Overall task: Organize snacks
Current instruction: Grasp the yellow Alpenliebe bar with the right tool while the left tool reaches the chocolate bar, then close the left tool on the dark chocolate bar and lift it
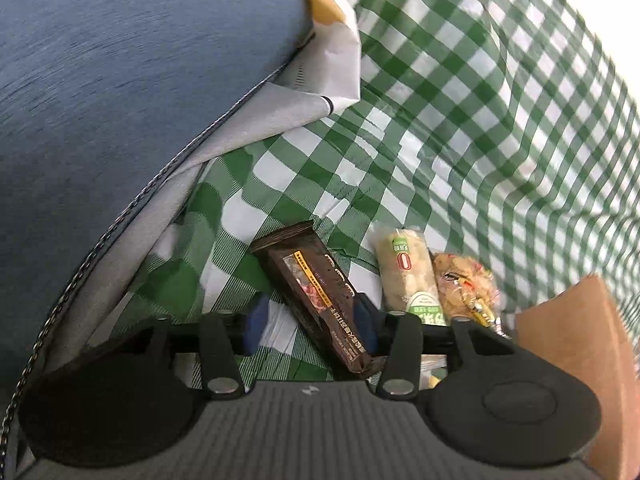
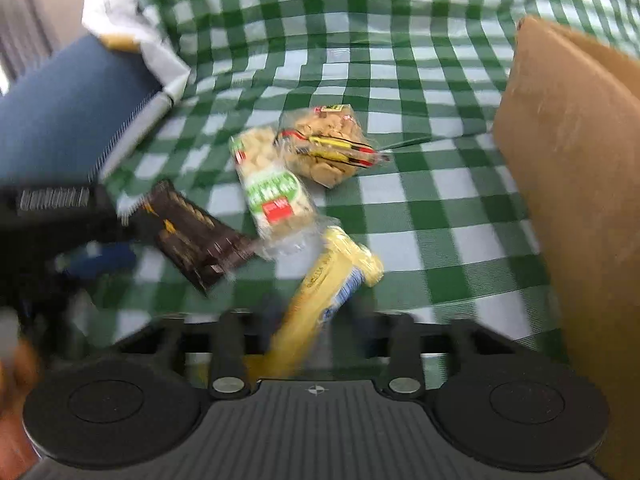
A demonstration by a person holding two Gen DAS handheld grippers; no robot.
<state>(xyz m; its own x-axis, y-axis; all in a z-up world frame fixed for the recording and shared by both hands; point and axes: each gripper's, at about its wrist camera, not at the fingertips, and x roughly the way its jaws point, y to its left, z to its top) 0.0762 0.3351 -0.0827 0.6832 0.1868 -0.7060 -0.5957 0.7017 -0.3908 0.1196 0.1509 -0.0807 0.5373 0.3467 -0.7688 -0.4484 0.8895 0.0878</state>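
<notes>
Snacks lie on a green-and-white checked cloth [image 2: 400, 80]. A dark brown bar [image 1: 320, 296] lies between the blue pads of my left gripper [image 1: 312, 320], whose jaws stand wide around it. The bar also shows in the right wrist view [image 2: 196, 236], with the left gripper [image 2: 92, 240] over its end. A green-labelled rice cracker pack [image 2: 272, 188] and a clear bag of peanuts [image 2: 328, 148] lie beside it. A yellow wafer pack [image 2: 320, 304] lies between the blurred fingers of my right gripper [image 2: 316, 312], which look apart.
A brown cardboard box [image 2: 580, 200] stands at the right. A blue bag with a zip [image 2: 68, 120] lies at the left, with a white paper bag [image 2: 136, 32] behind it.
</notes>
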